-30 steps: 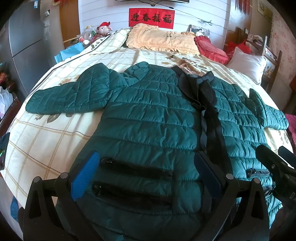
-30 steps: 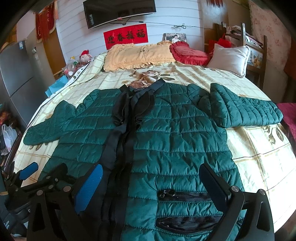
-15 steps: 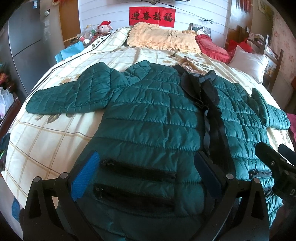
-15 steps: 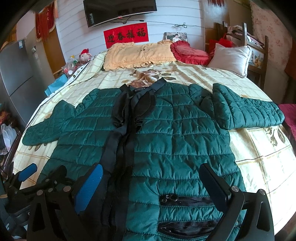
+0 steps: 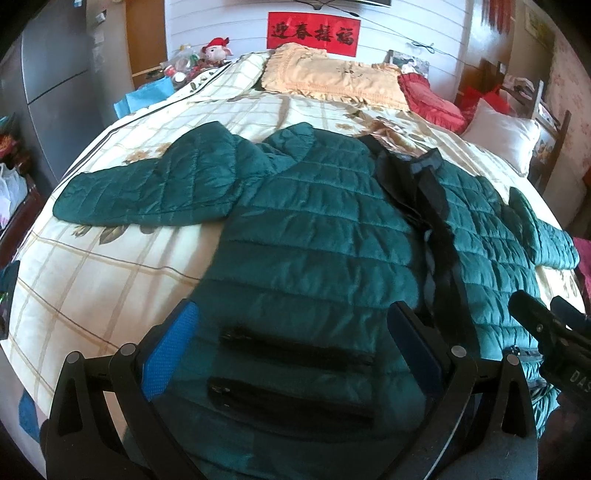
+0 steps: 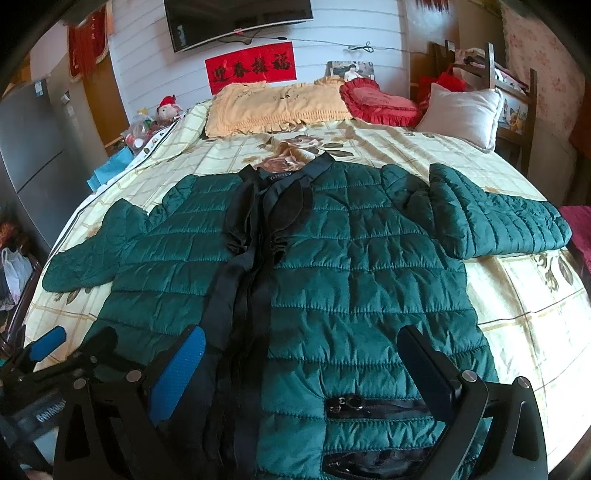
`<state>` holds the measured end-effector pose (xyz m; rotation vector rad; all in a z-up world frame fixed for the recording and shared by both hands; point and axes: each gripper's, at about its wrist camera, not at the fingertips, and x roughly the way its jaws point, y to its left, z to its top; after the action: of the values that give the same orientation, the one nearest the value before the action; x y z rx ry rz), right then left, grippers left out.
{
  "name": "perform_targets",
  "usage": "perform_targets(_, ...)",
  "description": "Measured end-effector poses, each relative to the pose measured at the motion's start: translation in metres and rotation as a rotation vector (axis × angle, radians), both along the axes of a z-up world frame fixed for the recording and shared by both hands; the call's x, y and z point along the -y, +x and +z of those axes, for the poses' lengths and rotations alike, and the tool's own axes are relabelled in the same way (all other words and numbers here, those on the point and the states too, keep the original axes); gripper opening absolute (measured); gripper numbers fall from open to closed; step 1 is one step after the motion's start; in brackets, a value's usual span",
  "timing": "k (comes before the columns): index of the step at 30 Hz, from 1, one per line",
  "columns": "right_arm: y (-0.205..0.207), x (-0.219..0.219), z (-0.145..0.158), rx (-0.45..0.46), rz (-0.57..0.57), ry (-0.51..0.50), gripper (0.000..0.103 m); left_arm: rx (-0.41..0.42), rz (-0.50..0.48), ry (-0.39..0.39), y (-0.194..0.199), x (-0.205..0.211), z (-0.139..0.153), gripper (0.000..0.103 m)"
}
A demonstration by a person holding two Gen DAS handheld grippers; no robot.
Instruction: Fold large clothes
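Where the bed [image 6: 517,295] is seen lengthwise, a green quilted jacket [image 6: 351,266] is spread front-up across the checked floral bedspread, collar toward the pillows. Both sleeves are laid outward: one sleeve [image 5: 147,192] toward the fridge side, the other [image 6: 495,221] toward the chair side. A black placket [image 6: 243,280] is run down the middle; black zip pockets [image 5: 291,373] are set near the hem.

Left tool [image 5: 291,354]: held over the hem on the fridge side, fingers spread wide apart, nothing gripped, blue pad [image 5: 170,354] on one finger. Right tool [image 6: 299,369]: held over the hem on the chair side, fingers likewise wide apart and empty; its body is also caught at the right edge of the left wrist view [image 5: 546,339].

At the head of the bed are listed a yellow pillow [image 6: 273,107], a red cushion [image 6: 380,101] and a white pillow [image 6: 461,110]. A red banner [image 6: 251,66] is fixed on the wall below a television [image 6: 236,18]. A grey fridge [image 5: 55,92] is stood beside the bed.
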<state>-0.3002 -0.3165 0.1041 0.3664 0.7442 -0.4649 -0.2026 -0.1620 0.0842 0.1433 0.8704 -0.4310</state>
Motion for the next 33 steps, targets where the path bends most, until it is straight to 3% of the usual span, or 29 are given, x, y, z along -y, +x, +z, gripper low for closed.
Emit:
perform_targets(13, 0.024, 0.000, -0.013, -0.017, -0.004, -0.002, 0.103, -0.015, 0.141, 0.004, 0.057, -0.065, 0.000, 0.102)
perform_targets(21, 0.034, -0.005, -0.013, -0.030, 0.017, -0.006, 0.103, 0.028, 0.252, 0.079, 0.101, -0.110, -0.006, 0.102)
perform_targets(33, 0.045, -0.015, -0.016, -0.065, 0.053, -0.012, 0.103, -0.039, 0.512, 0.040, 0.219, -0.212, -0.036, 0.102)
